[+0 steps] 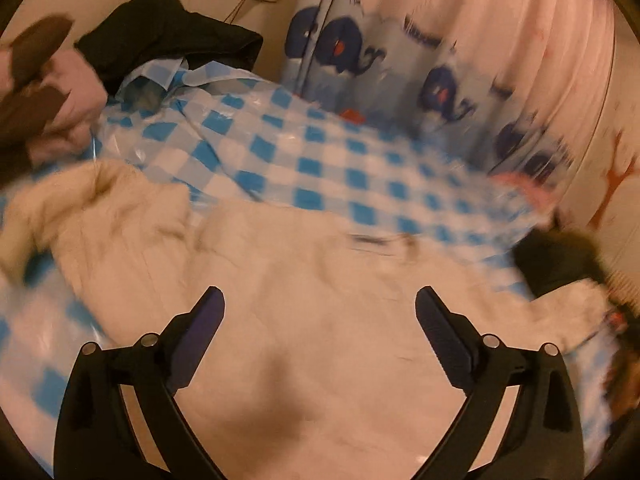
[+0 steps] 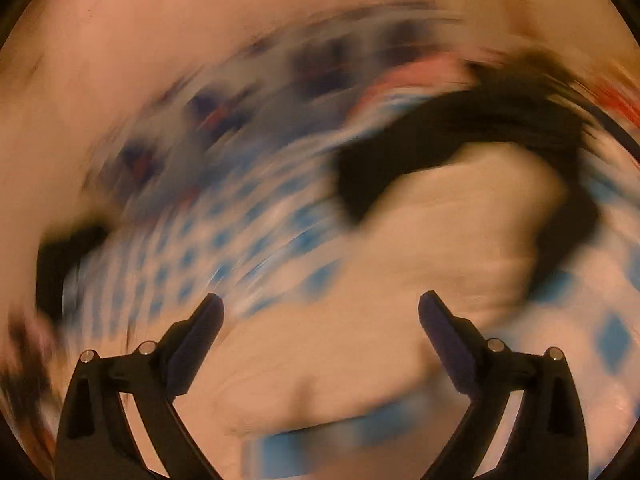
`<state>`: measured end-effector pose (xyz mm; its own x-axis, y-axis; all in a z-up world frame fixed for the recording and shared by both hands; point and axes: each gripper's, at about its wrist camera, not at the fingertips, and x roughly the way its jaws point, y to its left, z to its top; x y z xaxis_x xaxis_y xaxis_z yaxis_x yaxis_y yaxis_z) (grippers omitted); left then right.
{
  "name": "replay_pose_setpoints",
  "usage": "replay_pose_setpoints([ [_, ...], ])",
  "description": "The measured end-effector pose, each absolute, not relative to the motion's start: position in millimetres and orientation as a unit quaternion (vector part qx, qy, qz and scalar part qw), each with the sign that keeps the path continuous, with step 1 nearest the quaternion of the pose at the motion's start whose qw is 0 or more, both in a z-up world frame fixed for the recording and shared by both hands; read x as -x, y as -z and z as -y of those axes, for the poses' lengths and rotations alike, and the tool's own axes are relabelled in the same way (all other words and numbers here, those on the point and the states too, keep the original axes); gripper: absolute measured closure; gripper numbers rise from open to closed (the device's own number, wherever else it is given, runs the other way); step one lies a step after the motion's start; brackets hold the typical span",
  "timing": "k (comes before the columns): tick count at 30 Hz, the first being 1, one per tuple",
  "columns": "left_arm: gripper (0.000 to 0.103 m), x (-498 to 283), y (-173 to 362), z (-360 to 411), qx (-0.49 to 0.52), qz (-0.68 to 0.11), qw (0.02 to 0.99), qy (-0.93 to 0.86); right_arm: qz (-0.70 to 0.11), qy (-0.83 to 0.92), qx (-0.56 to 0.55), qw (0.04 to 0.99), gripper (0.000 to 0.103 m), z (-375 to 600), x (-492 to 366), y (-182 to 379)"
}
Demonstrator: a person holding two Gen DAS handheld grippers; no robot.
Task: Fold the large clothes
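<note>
Cream fabric of the large garment (image 1: 280, 320) fills the space right under the left gripper (image 1: 320, 300), whose jaws stand wide apart with nothing pinched between them. It lies spread on the blue checked sheet (image 1: 320, 160), its long axis running from the rumpled end at far left across to the right. Seen through heavy blur, the right gripper (image 2: 320, 304) is likewise released above the cloth (image 2: 440, 240). Judging by this, both hover over the garment, and which is nearer an edge I cannot tell
</note>
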<state>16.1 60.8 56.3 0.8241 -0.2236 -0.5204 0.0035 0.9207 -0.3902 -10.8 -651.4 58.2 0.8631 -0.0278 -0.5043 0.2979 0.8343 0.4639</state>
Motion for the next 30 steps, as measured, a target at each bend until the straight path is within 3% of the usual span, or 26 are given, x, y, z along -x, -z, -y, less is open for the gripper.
replay_pose_setpoints([
  [5, 0.010, 14.0, -41.2, -39.1, 0.240, -0.269, 0.930, 0.073, -0.235, 0.100, -0.434, 0.864, 0.009, 752.6, 18.1, -28.3],
  [11, 0.010, -11.1, -1.1, -34.9, 0.248, -0.331, 0.907, 0.078, -0.269, 0.097, -0.434, 0.854, 0.009, 757.5, -23.9, -8.4],
  [12, 0.010, -13.7, 3.0, -38.1, 0.260, -0.335, 0.903, 0.074, -0.270, 0.098, -0.429, 0.856, 0.019, 757.4, -28.7, -7.2],
  [14, 0.010, -17.1, 6.1, -43.3, 0.269, -0.336, 0.900, 0.070, -0.268, 0.106, -0.416, 0.862, 0.047, 753.2, -32.5, -6.4],
  [17, 0.010, -15.7, 3.5, -48.7, 0.277, -0.324, 0.902, 0.065, -0.257, 0.108, -0.410, 0.868, 0.061, 744.6, -40.0, -7.4],
  [28, 0.010, -14.7, 3.0, -62.0, 0.320, -0.319, 0.889, 0.071, -0.236, 0.105, -0.372, 0.891, 0.062, 721.8, -20.3, -55.5],
  [29, 0.009, -15.1, 3.9, -64.1, 0.326, -0.320, 0.887, 0.071, -0.245, 0.106, -0.375, 0.888, 0.060, 721.4, -23.5, -54.1],
  [30, 0.010, -15.3, 4.5, -65.7, 0.331, -0.320, 0.885, 0.071, -0.251, 0.109, -0.379, 0.884, 0.047, 721.8, -26.0, -52.0],
])
